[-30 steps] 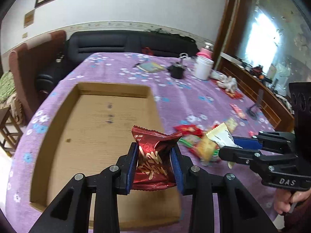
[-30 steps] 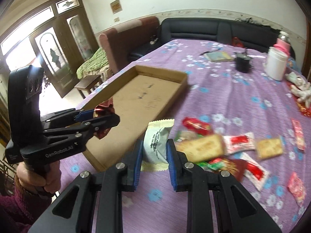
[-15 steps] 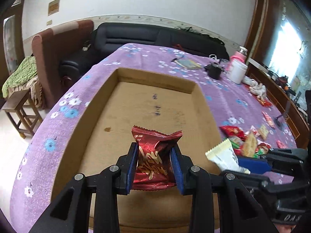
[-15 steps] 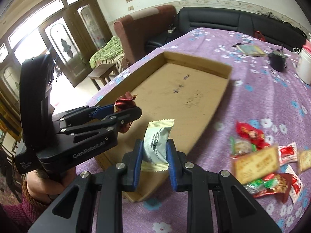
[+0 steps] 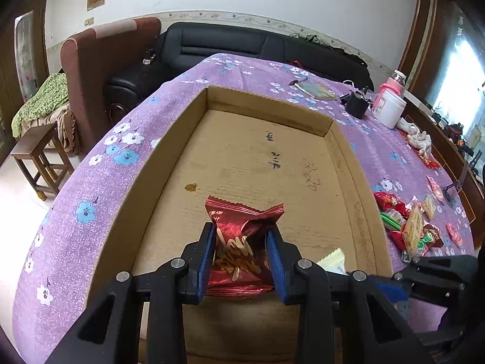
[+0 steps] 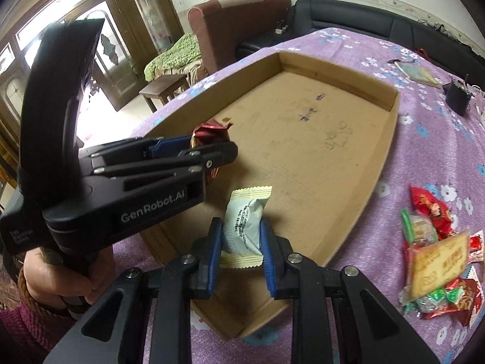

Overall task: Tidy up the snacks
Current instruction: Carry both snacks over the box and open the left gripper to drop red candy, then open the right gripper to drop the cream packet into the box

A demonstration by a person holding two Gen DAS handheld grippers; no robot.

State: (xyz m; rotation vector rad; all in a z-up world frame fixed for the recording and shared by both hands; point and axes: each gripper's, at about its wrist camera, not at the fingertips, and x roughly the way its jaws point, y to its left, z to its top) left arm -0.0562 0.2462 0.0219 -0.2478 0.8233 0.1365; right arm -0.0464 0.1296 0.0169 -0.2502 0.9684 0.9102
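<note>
My left gripper [image 5: 241, 236] is shut on a shiny red snack packet [image 5: 239, 242] and holds it over the near part of a shallow cardboard tray [image 5: 342, 154]. In the right wrist view the same left gripper [image 6: 212, 148] reaches in from the left with the red snack packet [image 6: 210, 133] at its tip. My right gripper [image 6: 241, 236] is shut on a cream and white snack packet [image 6: 244, 227], also above the tray [image 6: 376, 166], near its front right corner. That cream and white snack packet [image 5: 332, 261] peeks out low right in the left wrist view.
A pile of loose snack packets [image 6: 436, 261] lies on the purple flowered tablecloth [image 6: 430, 157] right of the tray. At the table's far end stand a white jar [image 5: 389, 110], a small black object [image 5: 357, 106] and a booklet [image 5: 318, 89]. A hand [image 6: 57, 276] grips the left tool.
Both grippers have moved left from the snack pile to above the tray and dropped lower, each keeping its packet. The tray now fills the middle of both views.
</note>
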